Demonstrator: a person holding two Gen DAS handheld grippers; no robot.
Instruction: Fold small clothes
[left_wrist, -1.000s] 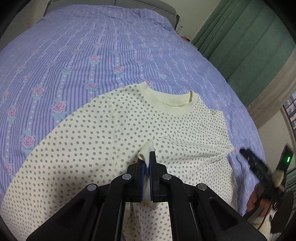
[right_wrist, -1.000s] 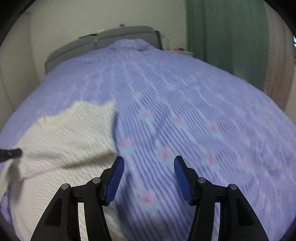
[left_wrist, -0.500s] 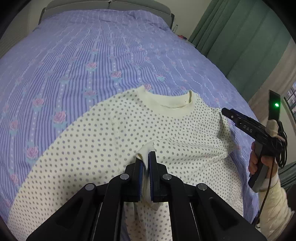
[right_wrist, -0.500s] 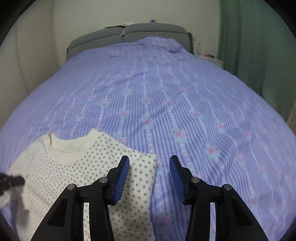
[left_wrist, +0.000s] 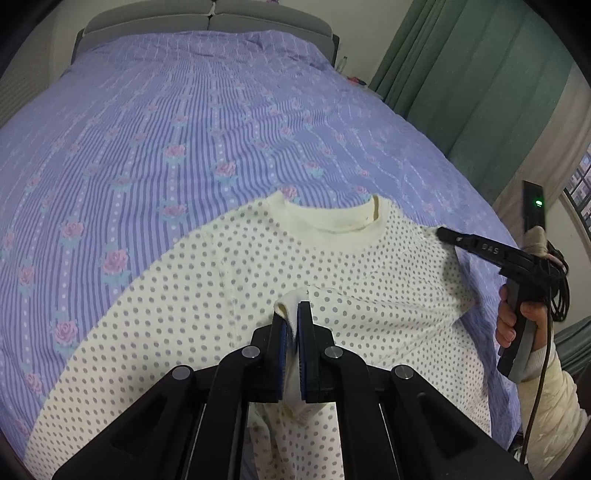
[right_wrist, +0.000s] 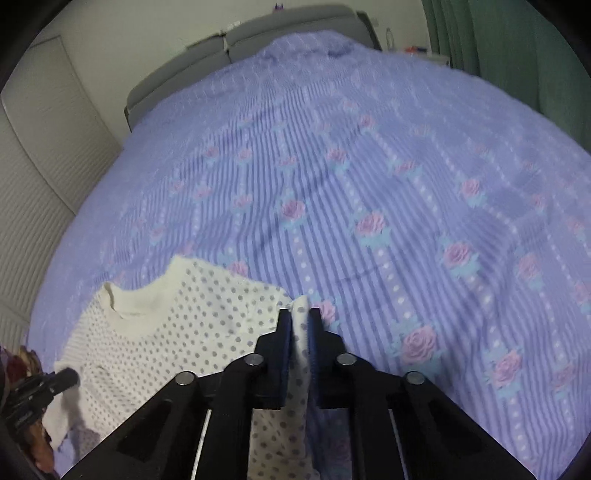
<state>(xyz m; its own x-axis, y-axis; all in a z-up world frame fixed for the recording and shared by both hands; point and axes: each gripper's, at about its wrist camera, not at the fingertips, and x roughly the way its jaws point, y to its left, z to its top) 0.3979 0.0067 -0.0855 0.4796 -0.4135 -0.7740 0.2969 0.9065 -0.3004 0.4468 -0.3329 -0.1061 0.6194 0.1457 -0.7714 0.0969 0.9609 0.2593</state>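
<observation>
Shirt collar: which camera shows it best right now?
Left wrist view: the cream collar sits near centre, sharp, its whole opening facing the camera. The right wrist view shows the collar low on the left, blurred and at a slant.

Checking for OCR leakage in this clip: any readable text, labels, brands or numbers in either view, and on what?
"DAS" (first letter uncertain): pale letters on the black side of the right gripper, seen in the left wrist view.
No other text: the polka-dot shirt, the floral bedspread and the left gripper carry none. The green light on the upright black device is a plain dot, no lettering.
</observation>
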